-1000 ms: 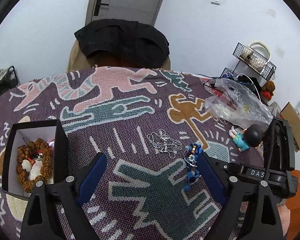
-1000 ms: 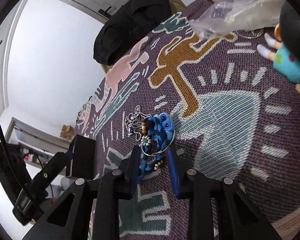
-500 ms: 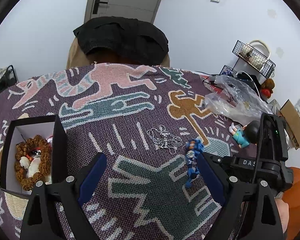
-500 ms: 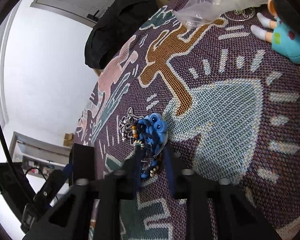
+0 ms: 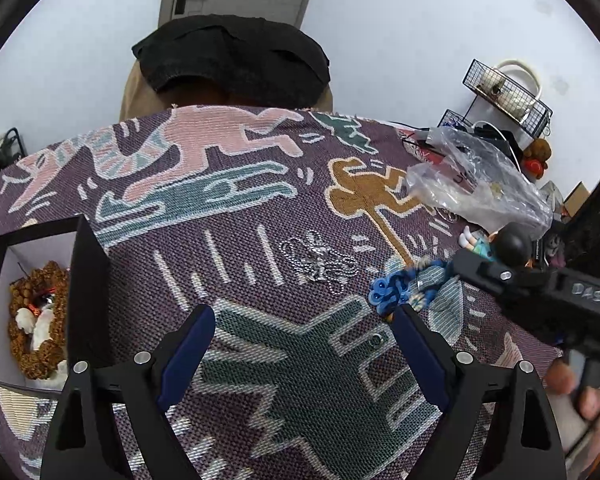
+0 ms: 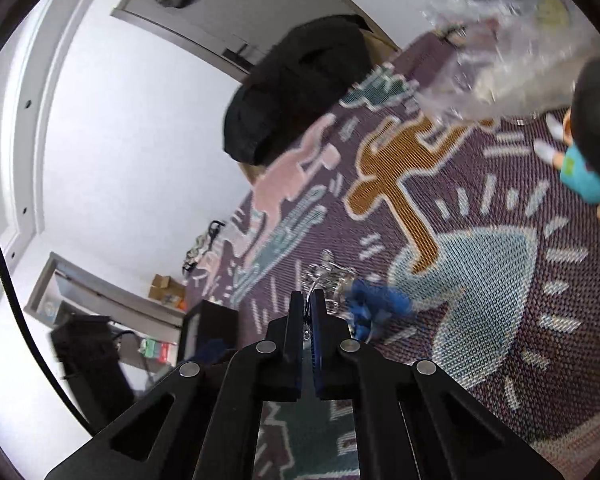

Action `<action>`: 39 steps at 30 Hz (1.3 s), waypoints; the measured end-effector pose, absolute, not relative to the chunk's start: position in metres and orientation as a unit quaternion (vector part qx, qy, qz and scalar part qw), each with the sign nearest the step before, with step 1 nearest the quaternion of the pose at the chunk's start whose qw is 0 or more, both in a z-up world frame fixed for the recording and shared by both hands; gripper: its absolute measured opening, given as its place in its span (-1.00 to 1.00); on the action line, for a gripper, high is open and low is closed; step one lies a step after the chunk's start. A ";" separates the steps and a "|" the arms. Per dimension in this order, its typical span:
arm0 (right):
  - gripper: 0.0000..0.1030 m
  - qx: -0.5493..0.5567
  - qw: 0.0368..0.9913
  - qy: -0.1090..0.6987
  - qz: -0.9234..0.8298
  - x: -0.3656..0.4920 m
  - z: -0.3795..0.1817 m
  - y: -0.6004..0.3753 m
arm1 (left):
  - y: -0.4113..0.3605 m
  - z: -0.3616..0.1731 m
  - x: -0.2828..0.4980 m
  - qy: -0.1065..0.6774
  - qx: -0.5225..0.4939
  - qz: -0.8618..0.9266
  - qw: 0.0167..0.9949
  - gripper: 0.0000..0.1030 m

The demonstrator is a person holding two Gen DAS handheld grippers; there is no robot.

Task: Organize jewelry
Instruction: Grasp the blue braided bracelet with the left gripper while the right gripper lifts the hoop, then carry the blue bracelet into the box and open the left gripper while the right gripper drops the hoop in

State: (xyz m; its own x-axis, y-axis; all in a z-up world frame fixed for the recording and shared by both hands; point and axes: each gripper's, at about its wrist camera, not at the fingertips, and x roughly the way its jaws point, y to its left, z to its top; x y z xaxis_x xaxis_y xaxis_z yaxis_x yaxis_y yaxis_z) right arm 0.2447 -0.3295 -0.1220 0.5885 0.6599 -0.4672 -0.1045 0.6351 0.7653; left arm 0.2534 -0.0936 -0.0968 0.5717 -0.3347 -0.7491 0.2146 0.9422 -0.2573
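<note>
Jaws, right gripper [image 6: 307, 304]: now pressed together on a thin silver wire of the blue bead bracelet [image 5: 396, 290]; a second ago they stood apart around it where it lay on the cloth.

Item, blue bead bracelet: now hanging from my right jaws just above the woven blanket [image 5: 300, 360] that covers the counter, beads dangling and blurred, near the silver chain [image 5: 320, 264], which lies flat where it was. I judge the pick made and the carry begun.

Jaws, left gripper [image 5: 300, 338]: wide apart, nothing between them, hovering over the blanket, no change.

Destination, as I judge it: the black box [image 5: 88, 280] at the left edge of the left view, open, a brown bead strand [image 5: 56, 280] already inside, well apart from the bracelet.

Outlying: clear plastic bag [image 5: 476, 184], small doll [image 5: 500, 240], both undisturbed.
</note>
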 end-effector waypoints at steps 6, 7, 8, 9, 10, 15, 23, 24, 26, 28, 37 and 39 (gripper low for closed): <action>-0.90 0.356 0.825 0.368 0.241 0.233 -0.105 -0.337 | -0.099 -0.093 0.255 0.434 -0.066 -0.158 0.885 0.73; -0.90 0.354 0.827 0.364 0.241 0.230 -0.102 -0.339 | -0.100 -0.093 0.255 0.434 -0.065 -0.159 0.884 0.73; -0.90 0.352 0.831 0.360 0.238 0.228 -0.099 -0.342 | -0.103 -0.093 0.257 0.434 -0.062 -0.161 0.884 0.72; -0.90 0.351 0.834 0.356 0.235 0.226 -0.097 -0.344 | -0.106 -0.094 0.258 0.436 -0.060 -0.163 0.883 0.72; -0.90 0.350 0.836 0.352 0.232 0.223 -0.095 -0.347 | -0.109 -0.095 0.260 0.439 -0.058 -0.165 0.881 0.70; -0.91 0.356 0.841 0.345 0.216 0.215 -0.095 -0.365 | -0.129 -0.103 0.270 0.454 -0.046 -0.177 0.872 0.63; -0.91 0.370 0.839 0.345 0.200 0.209 -0.105 -0.390 | -0.171 -0.125 0.289 0.489 -0.030 -0.199 0.849 0.36; -0.91 0.370 0.839 0.344 0.199 0.208 -0.105 -0.392 | -0.176 -0.127 0.292 0.493 -0.028 -0.200 0.846 0.33; -0.91 0.372 0.839 0.344 0.197 0.207 -0.106 -0.395 | -0.184 -0.133 0.296 0.501 -0.026 -0.202 0.841 0.21; -0.91 0.372 0.839 0.344 0.197 0.207 -0.107 -0.396 | -0.189 -0.138 0.298 0.509 -0.026 -0.205 0.836 -0.09; -0.91 0.371 0.836 0.348 0.205 0.210 -0.109 -0.387 | -0.177 -0.116 0.287 0.474 -0.004 -0.195 0.859 -0.72; -0.91 0.369 0.836 0.348 0.208 0.212 -0.107 -0.382 | -0.168 -0.107 0.284 0.463 -0.006 -0.193 0.865 -0.72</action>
